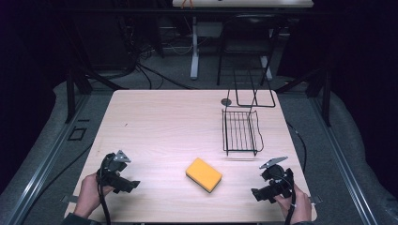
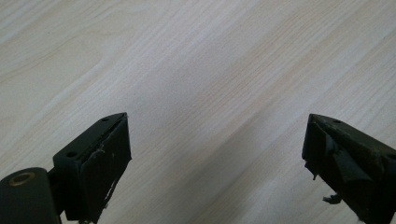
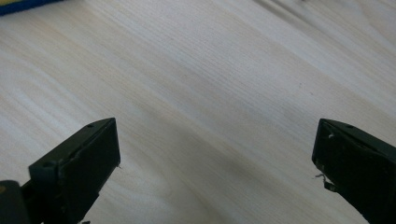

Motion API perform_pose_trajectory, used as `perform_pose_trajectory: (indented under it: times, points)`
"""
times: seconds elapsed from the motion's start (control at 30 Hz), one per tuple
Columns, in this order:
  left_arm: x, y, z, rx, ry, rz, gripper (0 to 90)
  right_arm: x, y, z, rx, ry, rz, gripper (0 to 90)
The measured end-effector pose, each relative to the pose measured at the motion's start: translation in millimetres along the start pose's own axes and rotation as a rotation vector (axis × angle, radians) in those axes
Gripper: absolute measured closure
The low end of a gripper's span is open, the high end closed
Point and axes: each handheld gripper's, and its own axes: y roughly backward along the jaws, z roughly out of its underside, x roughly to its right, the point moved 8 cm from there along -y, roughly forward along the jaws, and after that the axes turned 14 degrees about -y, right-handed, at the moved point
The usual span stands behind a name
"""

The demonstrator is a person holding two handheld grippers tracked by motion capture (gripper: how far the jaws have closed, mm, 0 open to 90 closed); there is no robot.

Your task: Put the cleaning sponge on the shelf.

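Observation:
A yellow sponge [image 1: 204,174] with a dark underside lies flat near the table's front middle. My left gripper [image 1: 132,184] rests at the front left, held by a hand, its jaws pointing right toward the sponge. In the left gripper view my left gripper [image 2: 217,154] stands open over bare wood. My right gripper [image 1: 256,193] sits at the front right, jaws pointing left. The right gripper view has that gripper [image 3: 217,156] open too, nothing between its jaws, and a sliver of the sponge's dark edge [image 3: 23,4] at the top left.
A black wire rack [image 1: 240,131] lies on the wooden table [image 1: 155,122] at the right, behind the sponge. A small dark disc [image 1: 226,101] sits near the far edge. A wire stand [image 1: 253,89] rises at the back right. Table legs and cables stand beyond.

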Motion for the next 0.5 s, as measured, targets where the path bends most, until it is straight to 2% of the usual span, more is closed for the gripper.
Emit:
perform_pose_trajectory:
  times: [0.13,0.23,0.33,0.5]
  points:
    - [0.0,0.5,-0.8,0.005,0.004,-0.006,8.0,-3.5,-1.8,1.4,-0.03,0.017,-0.015,0.3]
    - [0.4,0.7,-1.2,0.004,0.002,-0.002,8.2,-5.5,-3.1,1.4,-0.032,0.023,-0.028,0.3]
    - [2.0,0.0,-1.5,0.0,-0.004,0.003,8.3,-10.7,-5.8,2.5,-0.057,0.041,-0.063,0.4]
    - [3.0,-0.5,-1.6,-0.006,-0.014,0.005,8.4,-16.7,-9.0,2.8,-0.082,0.068,-0.071,0.4]
